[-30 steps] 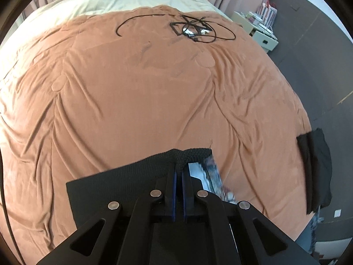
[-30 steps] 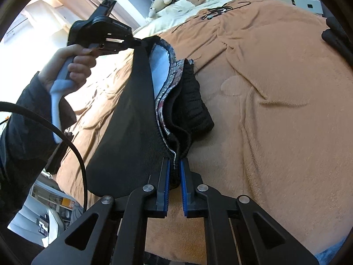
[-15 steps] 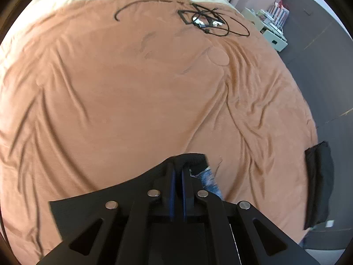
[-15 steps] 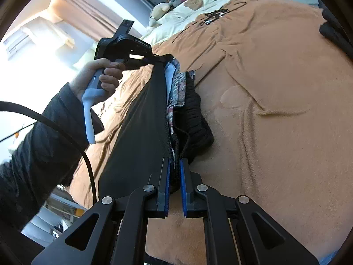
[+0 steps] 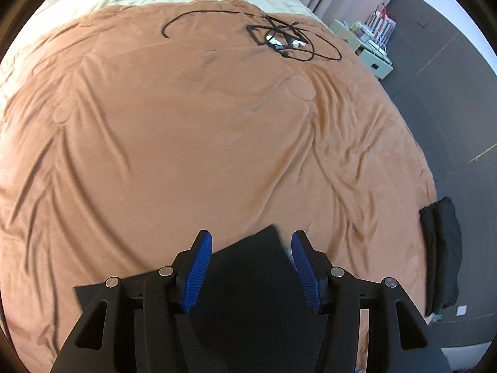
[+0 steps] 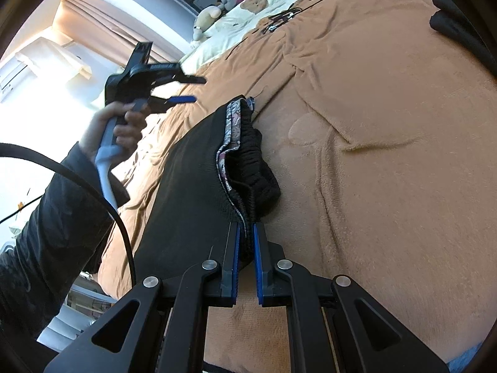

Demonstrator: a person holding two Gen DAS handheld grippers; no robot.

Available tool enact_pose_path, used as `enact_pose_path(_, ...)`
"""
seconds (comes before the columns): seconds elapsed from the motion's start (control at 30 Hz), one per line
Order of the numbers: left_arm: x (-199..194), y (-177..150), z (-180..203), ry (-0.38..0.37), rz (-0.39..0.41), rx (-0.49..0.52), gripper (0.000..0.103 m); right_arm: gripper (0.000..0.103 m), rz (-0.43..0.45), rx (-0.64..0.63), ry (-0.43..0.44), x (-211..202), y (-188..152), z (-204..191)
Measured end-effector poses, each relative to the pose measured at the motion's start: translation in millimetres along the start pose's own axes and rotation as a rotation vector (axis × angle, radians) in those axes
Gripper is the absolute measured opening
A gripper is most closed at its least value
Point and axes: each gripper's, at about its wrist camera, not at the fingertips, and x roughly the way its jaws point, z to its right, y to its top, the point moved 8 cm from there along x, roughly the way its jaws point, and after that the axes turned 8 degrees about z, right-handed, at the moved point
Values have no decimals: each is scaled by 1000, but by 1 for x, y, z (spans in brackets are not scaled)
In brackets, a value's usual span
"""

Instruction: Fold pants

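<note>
Looking at the black pants [image 6: 192,180] first: they're lying on the brown blanket [image 6: 388,124] near the bed's edge, waistband [image 6: 248,161] bunched up with the patterned lining showing, one end of it clamped in your right gripper [image 6: 245,242]. That one is clenched tight on the waistband, no gap besides the cloth.

The big change is on the other side. A second ago your left gripper [image 5: 251,255] was pinching the far corner of the waistband and holding it up in the air; now its jaws are opening and the fabric has dropped out of them. In the left wrist view the pants [image 5: 248,279] sit below and between the blue pads [image 5: 198,267], but nothing's pressing on the cloth. So you've basically laid that end down, and I'd guess the pants are now spread enough to start an actual fold. The right end isn't released yet.

The views split things nicely. The right wrist view shows your left hand [image 6: 121,124] and the left gripper [image 6: 189,90] hanging above the blanket clear of the waistband, which the left view can't confirm on its own. The left view gives you the open blanket ahead, the tangle of black cables [image 5: 279,40] way up near the pillows, and a dark folded garment [image 5: 441,255] at the bed's right edge.
</note>
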Motion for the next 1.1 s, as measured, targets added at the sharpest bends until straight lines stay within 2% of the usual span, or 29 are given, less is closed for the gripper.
enact_pose_path(0.23,-40,-41,-34,17,9,5,56,6,-29,28,-54,-1,-3,4)
enact_pose_path(0.37,-58,-73,-54,25,6,-23,56,12,-28,11,-113,-5,2,1)
enact_pose_path(0.43,-67,-89,-66,15,7,-57,56,22,-14,2,-116,-11,6,-1)
enact_pose_path(0.5,-74,-105,-76,12,13,-78,55,41,2,-27,-122,-16,12,-8)
enact_pose_path(0.53,-78,-113,-80,13,14,-87,55,43,11,-45,-126,-18,14,-11)
enact_pose_path(0.8,-97,-165,-102,-7,22,-178,55,43,-12,-152,-126,5,26,-36)
enact_pose_path(1.1,-111,-200,-103,5,44,-210,55,43,-54,-238,-138,42,40,-50)
